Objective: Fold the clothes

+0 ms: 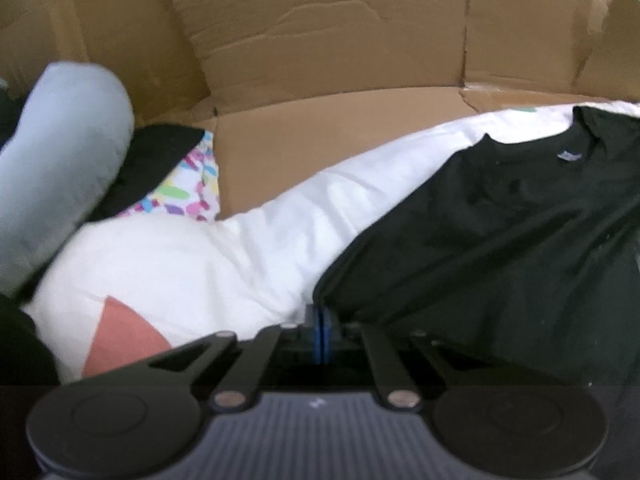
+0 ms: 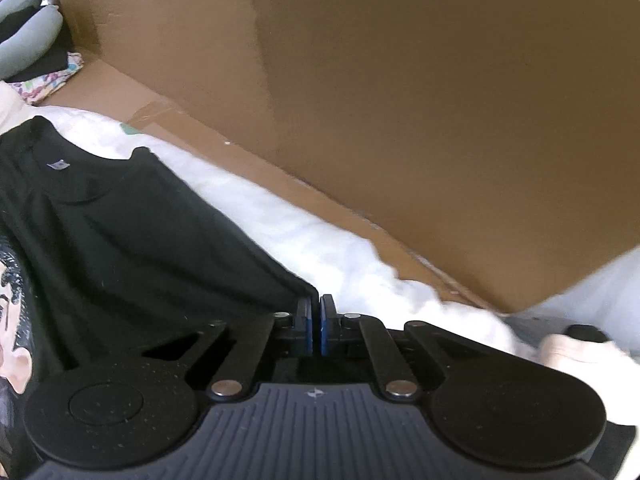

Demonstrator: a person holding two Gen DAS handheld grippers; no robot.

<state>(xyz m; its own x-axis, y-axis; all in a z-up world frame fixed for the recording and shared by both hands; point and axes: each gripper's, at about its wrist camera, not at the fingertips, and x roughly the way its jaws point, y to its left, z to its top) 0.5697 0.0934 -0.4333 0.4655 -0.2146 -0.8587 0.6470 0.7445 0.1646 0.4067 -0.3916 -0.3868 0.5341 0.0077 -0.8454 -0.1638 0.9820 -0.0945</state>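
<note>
Black T-shirt (image 1: 500, 232) pinched at its edges by both claws (image 1: 321, 332) (image 2: 316, 328).

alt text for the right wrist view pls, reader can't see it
The right claw is shut on the edge of a black T-shirt spread over white bedding. Tall cardboard walls rise behind, with other clothes piled far left.
</note>
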